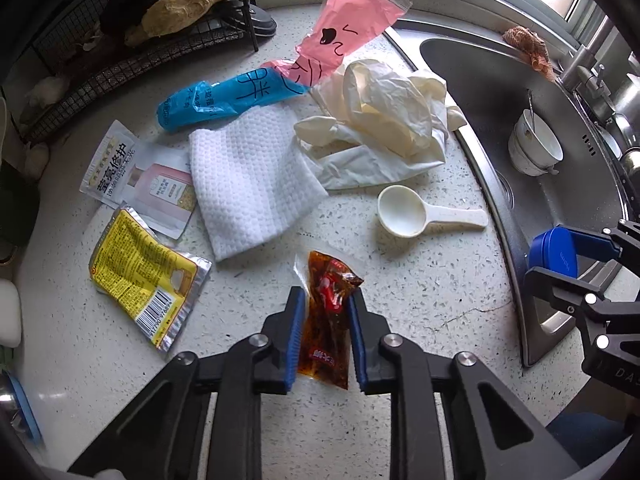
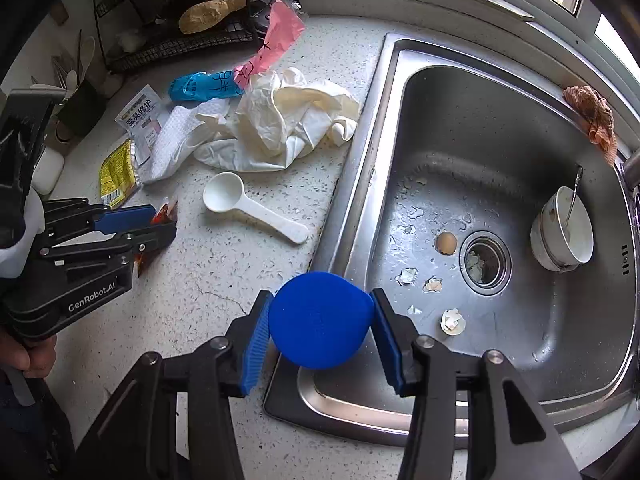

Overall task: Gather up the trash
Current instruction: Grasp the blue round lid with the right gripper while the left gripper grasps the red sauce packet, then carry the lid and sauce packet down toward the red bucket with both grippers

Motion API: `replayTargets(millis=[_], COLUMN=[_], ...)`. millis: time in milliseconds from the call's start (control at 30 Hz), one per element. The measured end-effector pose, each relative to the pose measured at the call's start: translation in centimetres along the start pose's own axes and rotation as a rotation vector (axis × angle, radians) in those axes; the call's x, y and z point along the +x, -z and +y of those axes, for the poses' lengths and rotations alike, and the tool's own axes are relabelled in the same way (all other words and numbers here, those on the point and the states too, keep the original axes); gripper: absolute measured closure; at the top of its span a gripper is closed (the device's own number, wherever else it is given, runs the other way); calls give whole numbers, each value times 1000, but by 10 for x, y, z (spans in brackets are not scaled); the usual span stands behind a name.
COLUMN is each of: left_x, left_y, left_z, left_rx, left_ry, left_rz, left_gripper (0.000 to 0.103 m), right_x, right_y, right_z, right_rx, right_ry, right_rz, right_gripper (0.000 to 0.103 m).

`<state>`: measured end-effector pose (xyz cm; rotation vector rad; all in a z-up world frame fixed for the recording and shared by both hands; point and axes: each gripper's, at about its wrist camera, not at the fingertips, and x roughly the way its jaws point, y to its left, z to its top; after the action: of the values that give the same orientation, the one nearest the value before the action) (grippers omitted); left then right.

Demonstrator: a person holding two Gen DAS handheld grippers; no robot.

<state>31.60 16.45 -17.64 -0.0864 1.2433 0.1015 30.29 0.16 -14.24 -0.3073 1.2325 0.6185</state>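
Beside the steel sink [image 2: 460, 152], the left gripper [image 1: 323, 300] pinches a limp, slippery red sauce sachet [image 1: 330, 312] mid-body, while the right gripper [image 2: 318, 320] clasps a rigid round blue plastic lid [image 2: 320, 320].

Left gripper [image 1: 325, 300] jaws pinched, right gripper [image 2: 320, 312] — clamped

My left wrist camera close above the table [image 1: 420, 292], tilted steeply down toward its back edge, my right wrist camera over the sink [image 2: 460, 128] rim, equally steep, both sharing the white scoop [image 1: 416, 216], each other's gripper
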Motion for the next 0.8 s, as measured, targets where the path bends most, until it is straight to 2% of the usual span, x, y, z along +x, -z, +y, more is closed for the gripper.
replayTargets(millis=[100, 367, 567, 800], left_x=[-9, -57, -87, -113], left_y=[8, 37, 59, 93], left_z=[-3, -34, -78, -139], left_rx=[-22, -18, 31, 99], left_ry=[26, 39, 45, 65], left_rz=[-9, -96, -130, -161], left_gripper=[95, 96, 96, 96], right_x=[-8, -48, -86, -129], right_y=[5, 33, 70, 130], right_z=[2, -3, -17, -39], right_rx=[-14, 11, 39, 97], right_ry=[0, -16, -2, 36], right_rz=[-15, -89, -147, -200], right_gripper=[57, 57, 57, 57])
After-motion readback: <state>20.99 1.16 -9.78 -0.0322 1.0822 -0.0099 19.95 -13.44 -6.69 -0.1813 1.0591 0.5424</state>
